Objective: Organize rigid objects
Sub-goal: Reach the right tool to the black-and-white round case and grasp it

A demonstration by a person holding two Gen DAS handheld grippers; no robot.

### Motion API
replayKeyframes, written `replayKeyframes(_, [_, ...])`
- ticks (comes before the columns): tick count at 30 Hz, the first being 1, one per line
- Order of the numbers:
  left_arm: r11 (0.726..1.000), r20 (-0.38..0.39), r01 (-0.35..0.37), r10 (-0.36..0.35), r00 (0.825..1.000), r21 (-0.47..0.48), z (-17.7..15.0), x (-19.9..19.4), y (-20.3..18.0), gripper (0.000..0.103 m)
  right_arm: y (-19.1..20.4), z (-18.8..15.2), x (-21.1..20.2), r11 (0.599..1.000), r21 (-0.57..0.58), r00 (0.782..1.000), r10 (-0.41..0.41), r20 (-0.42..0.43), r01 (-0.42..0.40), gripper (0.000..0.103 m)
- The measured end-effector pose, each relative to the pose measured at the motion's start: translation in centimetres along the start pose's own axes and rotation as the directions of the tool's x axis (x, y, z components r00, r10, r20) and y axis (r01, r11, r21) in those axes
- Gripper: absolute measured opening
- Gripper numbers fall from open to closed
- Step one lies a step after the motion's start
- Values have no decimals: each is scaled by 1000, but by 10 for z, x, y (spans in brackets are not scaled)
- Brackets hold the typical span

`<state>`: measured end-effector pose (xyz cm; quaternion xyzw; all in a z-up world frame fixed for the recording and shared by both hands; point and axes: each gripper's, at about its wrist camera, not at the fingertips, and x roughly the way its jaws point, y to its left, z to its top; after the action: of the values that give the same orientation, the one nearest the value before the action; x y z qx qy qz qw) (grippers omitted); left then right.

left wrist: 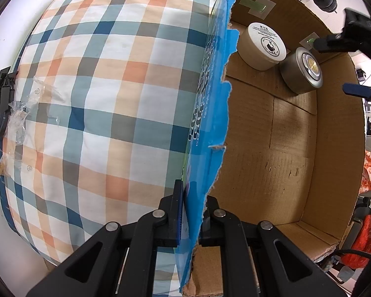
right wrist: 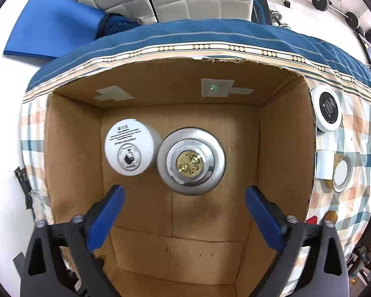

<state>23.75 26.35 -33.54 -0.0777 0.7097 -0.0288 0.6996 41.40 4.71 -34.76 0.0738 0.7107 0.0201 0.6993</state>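
Observation:
An open cardboard box (right wrist: 74,153) stands on a plaid cloth. Inside it a white jar (right wrist: 128,147) and a silver jar with a gold centre (right wrist: 191,160) stand side by side near the far wall. My right gripper (right wrist: 185,194) is open and empty, hovering above the box floor just short of the silver jar. My left gripper (left wrist: 194,205) is shut on the box's blue-printed side wall (left wrist: 210,104). The left wrist view also shows the white jar (left wrist: 262,45), the silver jar (left wrist: 301,73) and the right gripper (left wrist: 341,66) over them.
Outside the box on its right, on the plaid cloth (right wrist: 353,198), lie a white jar with a black lid (right wrist: 328,109), a white cylinder (right wrist: 324,164) and a round metal-rimmed lid (right wrist: 342,173). A black clip (left wrist: 2,104) and clear plastic wrap (left wrist: 24,113) lie at the cloth's left edge.

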Motion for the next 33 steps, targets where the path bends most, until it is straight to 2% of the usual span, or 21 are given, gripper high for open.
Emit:
replayKeyframes(6, [1000,-1,-3,3,1000,5,0,1,-1,6,-7,-11,-27,998,12,996,67,54,-67,103])
replayKeyframes(10, [1000,2,0,0,1000,1,0,0,-1,6,-26,-19,-61,991,21,977,125,171,-130,103])
replayKeyframes(12, [1000,2,1,-1,1000,1,0,0,-1,6,-39,-24,-75,992,9,970,118,211,-123,103])
replayKeyframes(14, [1000,2,1,-1,1000,1,-1,0,0,6,-55,-27,-87,996,22,973,84,215,-91,103])
replayKeyframes(17, [1000,2,1,-1,1000,1,0,-1,0,7,-94,-28,-95,992,100,981,62,186,-82,103])
replayKeyframes(19, [1000,1,0,0,1000,2,0,-1,0,6,-131,-27,-99,981,167,977,63,204,-98,103])
replayKeyframes(21, [1000,1,-2,2,1000,2,0,-1,0,6,-159,-25,-96,974,213,977,31,211,-77,103])
replayKeyframes(25, [1000,-2,-7,7,1000,3,1,0,-2,6,-216,-5,-67,945,312,979,40,201,-103,103])
replayKeyframes(28, [1000,-6,-4,4,1000,-2,2,1,-2,6,-230,12,-40,938,336,985,26,170,-83,103])
replayKeyframes(33, [1000,-6,-5,5,1000,-6,3,2,-3,6,-227,39,-12,937,342,988,13,153,-65,103])
